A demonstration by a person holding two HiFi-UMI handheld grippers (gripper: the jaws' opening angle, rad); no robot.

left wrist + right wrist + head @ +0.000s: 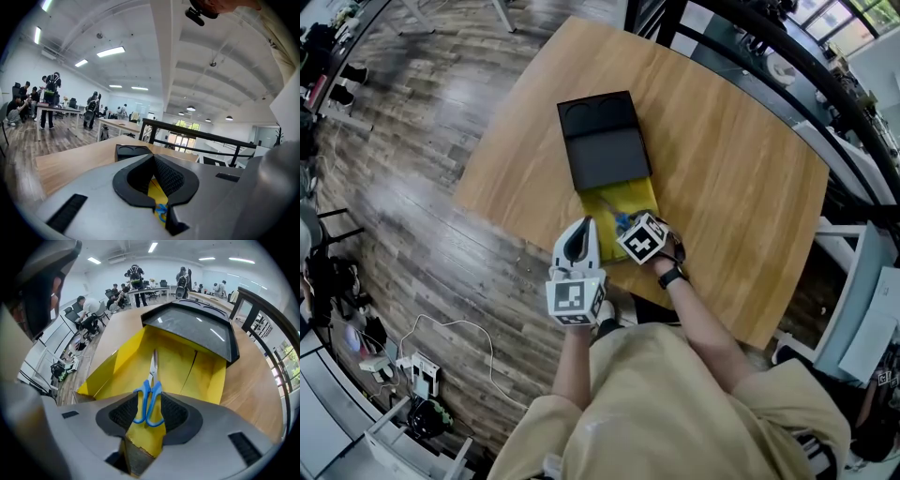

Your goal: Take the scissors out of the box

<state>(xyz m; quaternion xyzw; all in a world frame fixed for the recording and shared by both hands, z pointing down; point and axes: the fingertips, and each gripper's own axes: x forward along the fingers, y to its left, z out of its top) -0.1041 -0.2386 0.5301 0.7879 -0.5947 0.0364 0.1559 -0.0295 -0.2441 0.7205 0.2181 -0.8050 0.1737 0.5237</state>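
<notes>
An open yellow box (607, 208) lies on the wooden table (731, 169), its black lid (605, 141) folded back behind it. The blue-handled scissors (149, 397) lie inside on the yellow floor (206, 376), blades pointing toward the lid (192, 326). My right gripper (147, 412) points steeply down into the box, open, with the blue handles between its pads. In the head view its marker cube hides most of the scissors (622, 223). My left gripper (581, 232) rests at the box's near left edge, jaws shut on nothing (152, 157).
The box sits near the table's front edge (581, 272), close to my body. A black railing (787, 56) runs beyond the table's far side. Wooden floor (412, 187) spreads to the left, with cables and a power strip (417, 370) near the bottom left.
</notes>
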